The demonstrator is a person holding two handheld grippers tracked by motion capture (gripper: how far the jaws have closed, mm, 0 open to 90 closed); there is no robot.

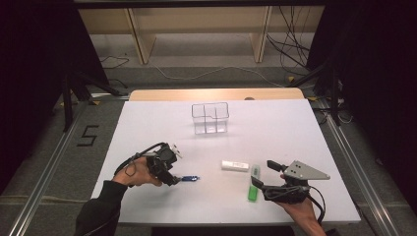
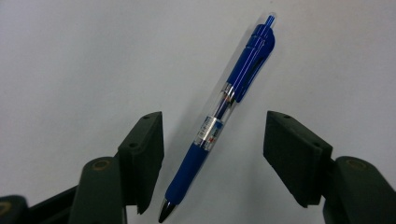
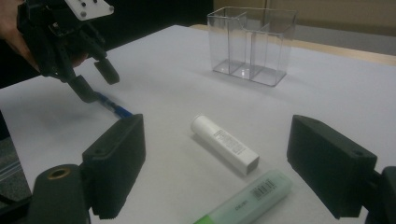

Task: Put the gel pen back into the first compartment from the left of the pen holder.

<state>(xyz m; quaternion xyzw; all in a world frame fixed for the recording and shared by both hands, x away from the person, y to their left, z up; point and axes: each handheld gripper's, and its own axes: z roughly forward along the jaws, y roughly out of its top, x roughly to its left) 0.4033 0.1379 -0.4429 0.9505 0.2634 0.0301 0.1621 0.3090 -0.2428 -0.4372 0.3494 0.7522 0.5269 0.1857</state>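
We have the left gripper (image 1: 173, 178) low over the table (image 1: 147, 128), jaws spread on either side of the blue pen (image 2: 219, 112). The pen lies flat between the jaws, tip toward the gripper body, clip end pointing away. Clear gaps on both sides; neither pad touches it, so nothing is gripped yet. From the right gripper view, we see the same: left gripper (image 3: 95, 81) straddles the pen (image 3: 114, 108), pen resting on the table.

Our right gripper (image 1: 263, 174) sits near the table's front edge, jaws wide apart, holding nothing. Between its jaws and just ahead lies the green highlighter (image 3: 247, 198); in the high view the highlighter (image 1: 253, 184) is just beside the jaw tips, not touching as far as we can tell. A white tube (image 3: 224, 143) lies a bit farther out past the highlighter. A clear three-compartment holder (image 3: 252, 44) stands well beyond both grippers, near the far side.
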